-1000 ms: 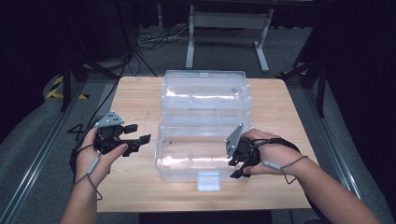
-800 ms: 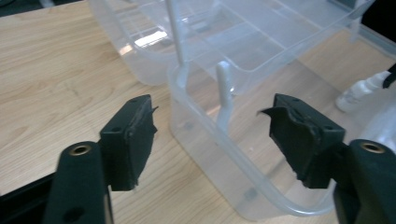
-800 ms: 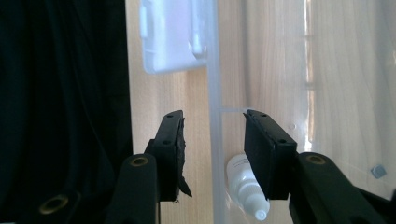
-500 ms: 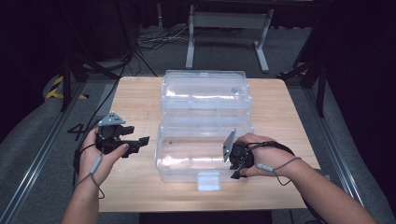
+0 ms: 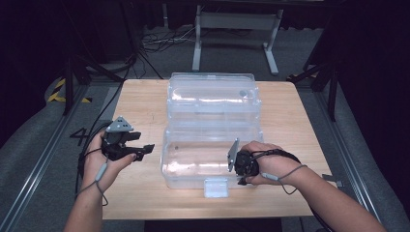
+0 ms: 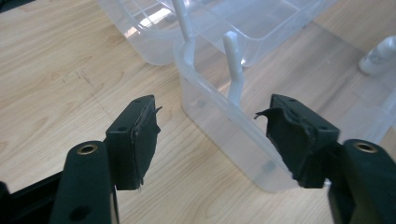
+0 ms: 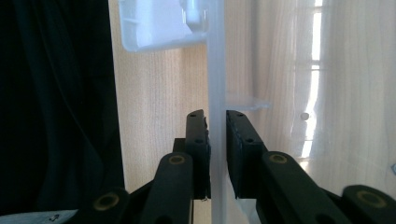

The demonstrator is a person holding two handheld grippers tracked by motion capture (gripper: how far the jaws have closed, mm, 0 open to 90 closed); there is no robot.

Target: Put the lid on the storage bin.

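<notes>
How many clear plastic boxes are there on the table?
2: the near box, its front wall between the right gripper jaws, and the far box directly behind it, touching it.

We see a light wooden table; on it rests an open clear plastic box, lid flat behind.

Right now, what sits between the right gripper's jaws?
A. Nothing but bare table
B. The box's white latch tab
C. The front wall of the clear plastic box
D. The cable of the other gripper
C: in the right gripper view, the right gripper has a pad on each side of the thin front wall of the clear plastic box; its jaws have just been closing, with that wall between them.
</notes>
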